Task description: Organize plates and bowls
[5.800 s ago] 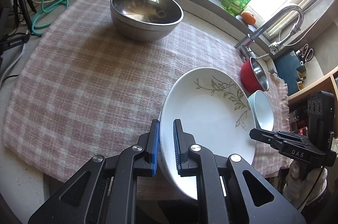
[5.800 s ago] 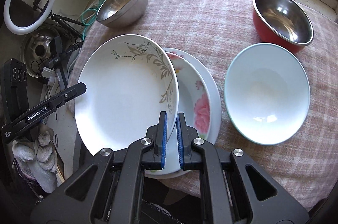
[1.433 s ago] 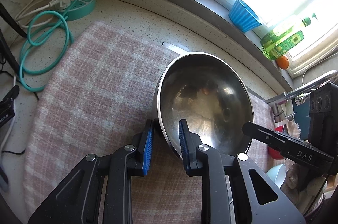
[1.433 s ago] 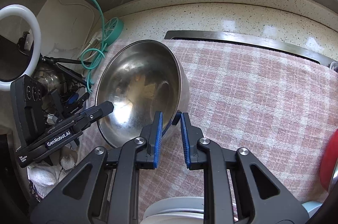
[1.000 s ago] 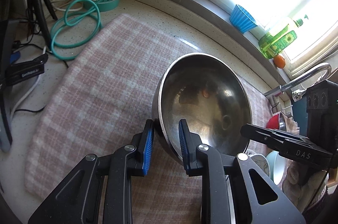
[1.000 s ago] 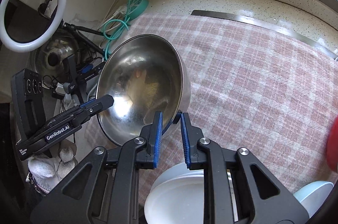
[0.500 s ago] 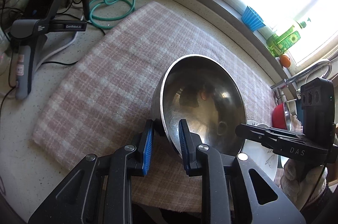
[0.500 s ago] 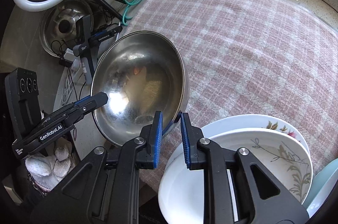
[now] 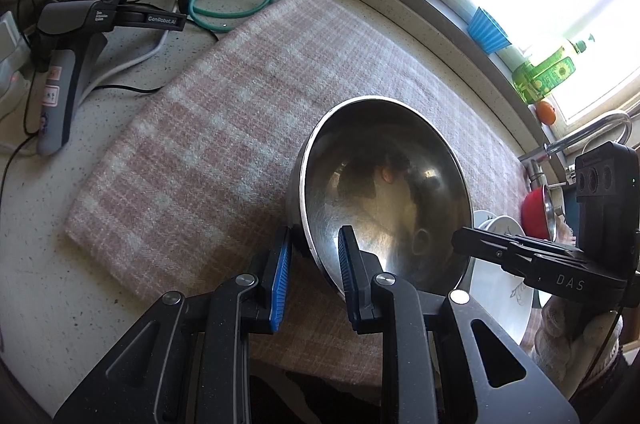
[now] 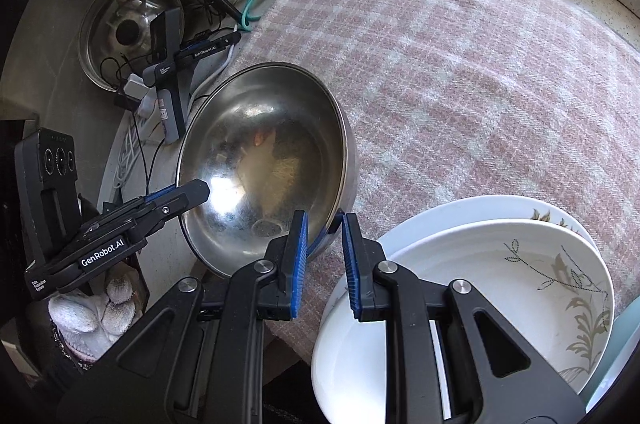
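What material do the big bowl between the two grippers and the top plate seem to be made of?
The big bowl looks like polished stainless steel: grey and mirror-like, with bright glare and faint scratches. The top plate looks like glazed ceramic or porcelain, though melamine is possible: glossy white with a printed leaf pattern.

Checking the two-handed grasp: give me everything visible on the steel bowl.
The steel bowl is a deep, round, polished metal bowl, empty, with bright glare and blurred reflections inside. It is tilted, its opening facing the cameras, above the near edge of the pink checked cloth. The left gripper and right gripper each straddle its rim from opposite sides, one blue pad inside, one outside. Beside it lie the stacked white plates, apart from it.
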A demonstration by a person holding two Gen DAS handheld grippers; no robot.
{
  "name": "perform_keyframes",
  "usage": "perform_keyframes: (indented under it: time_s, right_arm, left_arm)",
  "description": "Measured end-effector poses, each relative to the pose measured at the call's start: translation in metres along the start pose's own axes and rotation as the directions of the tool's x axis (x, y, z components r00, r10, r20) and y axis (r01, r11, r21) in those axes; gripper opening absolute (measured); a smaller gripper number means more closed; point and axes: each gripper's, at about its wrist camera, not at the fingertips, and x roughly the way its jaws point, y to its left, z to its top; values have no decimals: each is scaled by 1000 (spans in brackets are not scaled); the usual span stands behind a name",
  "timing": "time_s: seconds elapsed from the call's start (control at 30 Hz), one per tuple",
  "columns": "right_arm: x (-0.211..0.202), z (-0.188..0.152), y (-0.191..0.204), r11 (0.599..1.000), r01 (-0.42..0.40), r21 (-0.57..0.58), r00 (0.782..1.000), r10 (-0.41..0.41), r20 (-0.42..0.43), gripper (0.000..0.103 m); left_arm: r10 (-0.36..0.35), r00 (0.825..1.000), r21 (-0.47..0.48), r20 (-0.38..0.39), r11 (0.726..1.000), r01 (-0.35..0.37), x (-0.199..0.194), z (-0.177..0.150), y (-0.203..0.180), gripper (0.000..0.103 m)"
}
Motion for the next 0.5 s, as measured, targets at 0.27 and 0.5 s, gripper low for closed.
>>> perform_keyframes:
  time_s: [0.27,0.5]
  right_arm:
    - [-2,-2,4,1000,14,-25,1000,-14,10,20]
    - [-10,-4,7,998,37,-50,999,-35,34,20]
  left_arm:
    - [4,1000,5,-1,1000,-4,0,-2,-1,22]
    - [18,1000,13,19,1000,-18,-7,-1,-2,22]
